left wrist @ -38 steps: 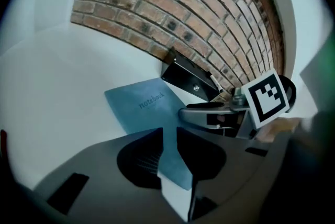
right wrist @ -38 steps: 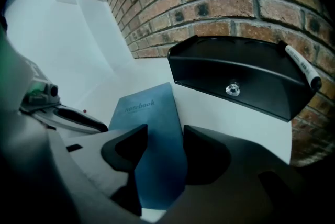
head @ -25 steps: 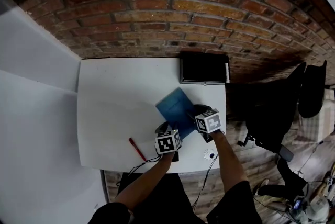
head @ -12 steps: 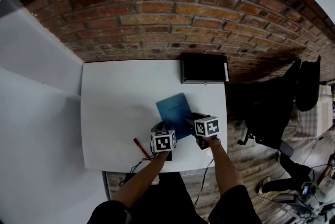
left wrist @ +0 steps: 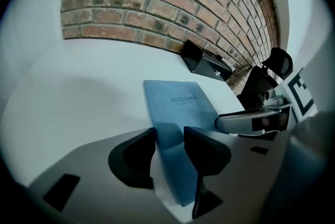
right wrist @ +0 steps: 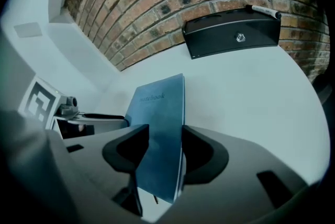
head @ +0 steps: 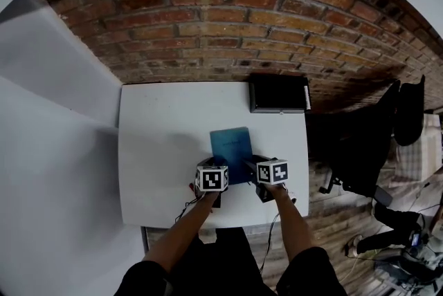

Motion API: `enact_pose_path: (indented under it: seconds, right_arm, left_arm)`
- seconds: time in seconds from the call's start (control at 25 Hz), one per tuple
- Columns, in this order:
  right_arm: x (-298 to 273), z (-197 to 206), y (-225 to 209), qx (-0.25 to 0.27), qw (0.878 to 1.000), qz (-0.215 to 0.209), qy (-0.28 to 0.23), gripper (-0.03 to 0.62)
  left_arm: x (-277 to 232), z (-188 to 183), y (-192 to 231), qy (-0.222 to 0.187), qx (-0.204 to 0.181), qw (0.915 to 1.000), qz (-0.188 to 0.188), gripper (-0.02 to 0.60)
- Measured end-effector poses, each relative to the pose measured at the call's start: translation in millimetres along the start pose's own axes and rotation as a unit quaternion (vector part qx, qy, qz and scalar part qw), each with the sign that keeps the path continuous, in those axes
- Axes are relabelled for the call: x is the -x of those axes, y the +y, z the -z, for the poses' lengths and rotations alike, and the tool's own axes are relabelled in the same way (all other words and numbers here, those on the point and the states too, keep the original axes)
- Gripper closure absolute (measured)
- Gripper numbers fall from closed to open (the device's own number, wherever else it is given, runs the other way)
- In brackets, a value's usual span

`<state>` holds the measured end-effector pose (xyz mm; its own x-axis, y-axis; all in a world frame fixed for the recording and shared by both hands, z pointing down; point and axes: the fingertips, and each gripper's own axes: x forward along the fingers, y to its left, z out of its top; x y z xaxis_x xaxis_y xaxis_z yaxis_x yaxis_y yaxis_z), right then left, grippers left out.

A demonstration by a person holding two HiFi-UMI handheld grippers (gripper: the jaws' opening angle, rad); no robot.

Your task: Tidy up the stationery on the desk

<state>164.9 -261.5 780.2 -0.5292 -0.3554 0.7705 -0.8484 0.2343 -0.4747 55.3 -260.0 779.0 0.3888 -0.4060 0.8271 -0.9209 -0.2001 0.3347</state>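
A blue notebook [head: 231, 147] lies lengthwise on the white desk [head: 159, 128], its cover [left wrist: 178, 105] printed "notebook". Both grippers hold its near end. My left gripper [left wrist: 168, 138] is shut on the near left part of the notebook. My right gripper [right wrist: 163, 140] is shut on the near right part [right wrist: 159, 113]. In the head view the two marker cubes [head: 212, 178] sit side by side at the notebook's near edge. The red pen is almost hidden behind the left cube.
A black box [head: 279, 93] stands at the desk's back right against the brick wall, with a marker pen [right wrist: 264, 11] on top of it. A dark office chair [head: 360, 149] stands beyond the desk's right edge. Cables hang at the front edge.
The notebook has turned from slanted to square with the desk. My left gripper has moved right over the red pen, and the two grippers now sit level at the notebook's near edge.
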Motion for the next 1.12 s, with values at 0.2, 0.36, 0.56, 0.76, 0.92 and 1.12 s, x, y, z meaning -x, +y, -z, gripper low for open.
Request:
enact_pose_path:
  seconds: [0.2, 0.36, 0.56, 0.76, 0.92, 1.12]
  right_arm:
    - [-13, 1, 22, -0.016, 1.0, -0.005, -0.011, 0.382]
    - [-24, -2, 41, -0.009, 1.0, -0.008, -0.01, 0.382]
    - [-39, -5, 62, -0.011, 1.0, -0.016, -0.004, 0.382]
    - [-54, -10, 85, -0.011, 1.0, -0.016, -0.003, 0.382]
    - [-68, -15, 104, -0.004, 1.0, -0.012, -0.004, 0.382]
    - [-82, -14, 128, 0.007, 1.0, -0.015, 0.002, 0.382]
  left_arm:
    - [8, -5, 24, 0.006, 0.002, 1.0, 0.003, 0.403]
    - [15, -9, 45, 0.007, 0.01, 0.9999, 0.0, 0.403]
    - [25, -12, 70, 0.005, 0.009, 0.9999, -0.005, 0.403]
    - [34, -15, 96, 0.0, 0.014, 0.9999, -0.008, 0.403]
    - [44, -16, 117, -0.007, 0.022, 0.9997, -0.011, 0.403]
    - [57, -12, 141, -0.009, 0.029, 0.9994, -0.018, 0.404]
